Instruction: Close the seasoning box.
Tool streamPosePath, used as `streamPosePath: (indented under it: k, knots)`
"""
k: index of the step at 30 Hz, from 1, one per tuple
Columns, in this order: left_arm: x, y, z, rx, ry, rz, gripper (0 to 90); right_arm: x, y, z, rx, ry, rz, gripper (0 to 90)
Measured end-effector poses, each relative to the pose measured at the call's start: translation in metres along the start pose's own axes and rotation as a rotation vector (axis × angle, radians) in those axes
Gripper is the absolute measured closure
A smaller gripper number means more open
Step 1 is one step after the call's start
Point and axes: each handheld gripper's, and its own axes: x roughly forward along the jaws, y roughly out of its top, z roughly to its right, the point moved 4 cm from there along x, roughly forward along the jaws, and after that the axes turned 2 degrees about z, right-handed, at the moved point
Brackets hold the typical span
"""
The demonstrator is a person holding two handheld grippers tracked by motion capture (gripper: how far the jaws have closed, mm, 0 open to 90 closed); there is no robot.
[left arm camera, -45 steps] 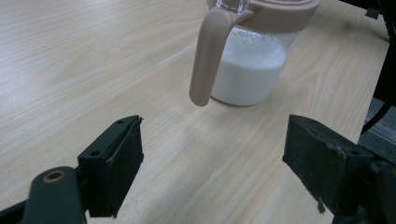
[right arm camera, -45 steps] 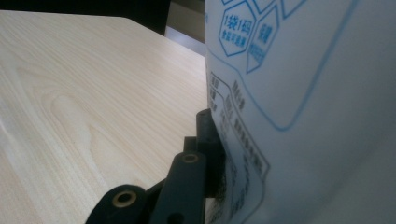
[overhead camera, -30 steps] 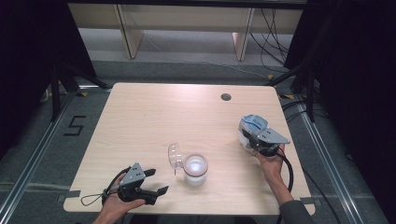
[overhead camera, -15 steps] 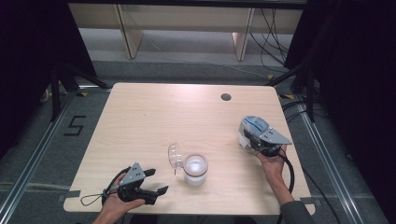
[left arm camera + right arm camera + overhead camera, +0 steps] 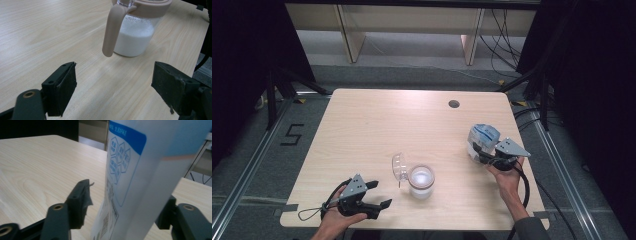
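Right gripper (image 5: 479, 151) releasing the pouch on the desk (image 5: 377, 125)

Its fingers (image 5: 80, 200) have just been opening, the blue-and-white pouch (image 5: 140, 177) standing between them. Left gripper (image 5: 379, 194) fingers stand apart, empty, the jar (image 5: 133, 37) of white powder just ahead.

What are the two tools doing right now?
Left tool: open, empty, facing the jar.
Right tool: jaws just opened, bag between them, no longer gripped.
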Motion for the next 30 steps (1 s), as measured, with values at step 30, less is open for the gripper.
streamPosePath:
  k: [30]
  knots:
    - [-0.001, 0.001, -0.001, 0.003, 0.008, -0.001, 19.4, -0.052, -0.009, -0.024, 0.011, -0.028, -0.117, 26.6]
